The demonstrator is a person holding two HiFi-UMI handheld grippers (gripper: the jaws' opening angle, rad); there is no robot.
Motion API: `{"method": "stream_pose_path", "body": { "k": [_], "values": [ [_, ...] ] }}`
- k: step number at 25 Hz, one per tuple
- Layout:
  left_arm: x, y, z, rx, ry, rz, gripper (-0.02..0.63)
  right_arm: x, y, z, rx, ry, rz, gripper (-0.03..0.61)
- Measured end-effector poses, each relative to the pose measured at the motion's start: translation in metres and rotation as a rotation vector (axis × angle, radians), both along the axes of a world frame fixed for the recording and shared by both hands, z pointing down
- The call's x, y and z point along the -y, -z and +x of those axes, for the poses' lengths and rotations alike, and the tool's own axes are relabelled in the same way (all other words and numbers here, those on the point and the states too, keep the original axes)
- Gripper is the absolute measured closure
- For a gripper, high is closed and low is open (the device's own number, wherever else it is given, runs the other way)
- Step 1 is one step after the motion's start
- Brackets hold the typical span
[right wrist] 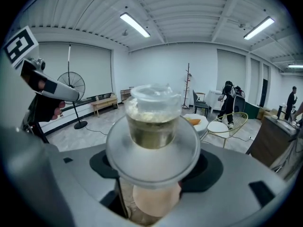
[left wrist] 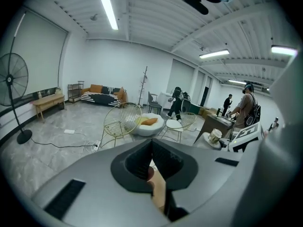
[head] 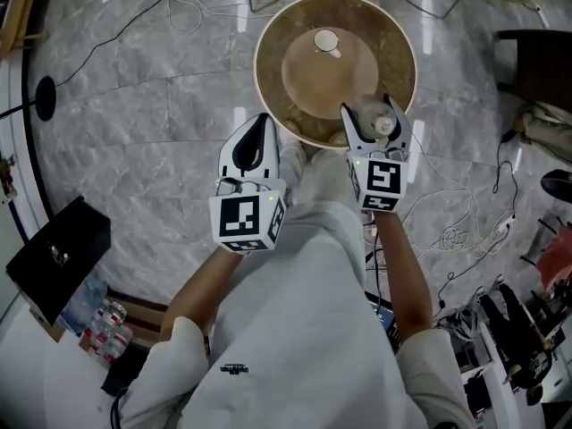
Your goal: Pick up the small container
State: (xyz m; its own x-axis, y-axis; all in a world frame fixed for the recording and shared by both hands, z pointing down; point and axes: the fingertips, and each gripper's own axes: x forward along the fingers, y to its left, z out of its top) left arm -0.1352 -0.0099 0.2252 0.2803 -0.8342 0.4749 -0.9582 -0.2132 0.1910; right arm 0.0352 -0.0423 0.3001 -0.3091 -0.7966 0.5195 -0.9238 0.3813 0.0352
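Closest to me, the person's two white sleeves reach forward, each hand carrying a gripper above the near edge of the round counter (head: 257, 70). The left gripper (head: 259, 137) sits off the counter's near-left rim, its jaws pressed fully together with nothing between them. The right gripper (head: 371, 114) hangs over the counter's near-right rim. Its jaws stand partway apart, clamped on the small container (right wrist: 152, 122), a clear lidded cup with pale, yellowish contents that sits upright between them.

From where I stand the cup looks clear of the counter, so I'd judge the pick-up itself is as good as done and this is the carrying-off part. What comes next calls for a level wrist, since the cup is full enough to slosh. It also needs a steady squeeze, because thin plastic like that could buckle or slip.

Further in, at the counter's middle, lies a brown raised disc (head: 313, 83), and on its far side sits a small pale round thing (head: 326, 40) I can't identify. Beyond the counter, cables (head: 179, 12) trail across the grey marble floor (head: 134, 123).
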Motion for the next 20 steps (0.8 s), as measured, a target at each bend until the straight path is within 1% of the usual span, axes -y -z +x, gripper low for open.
{"method": "stream_pose_path", "body": {
  "k": [4, 11, 13, 16, 20],
  "values": [
    [0.001, 0.013, -0.004, -0.033, 0.035, 0.012, 0.594, 0.001, 0.022, -0.001, 0.003, 0.01, 0.023, 0.241],
    [0.005, 0.044, -0.003, -0.049, 0.025, 0.076, 0.595, -0.005, 0.058, -0.009, 0.011, 0.048, 0.048, 0.241],
    [0.006, 0.051, -0.002, -0.061, 0.013, 0.081, 0.594, -0.006, 0.07, -0.01, 0.01, 0.062, 0.058, 0.241],
    [0.006, 0.056, 0.004, -0.073, -0.029, 0.074, 0.595, -0.008, 0.087, -0.009, 0.021, 0.063, 0.073, 0.241],
    [0.005, 0.068, 0.007, -0.053, -0.064, 0.107, 0.595, -0.015, 0.11, -0.011, 0.036, 0.076, 0.092, 0.241]
  ]
}}
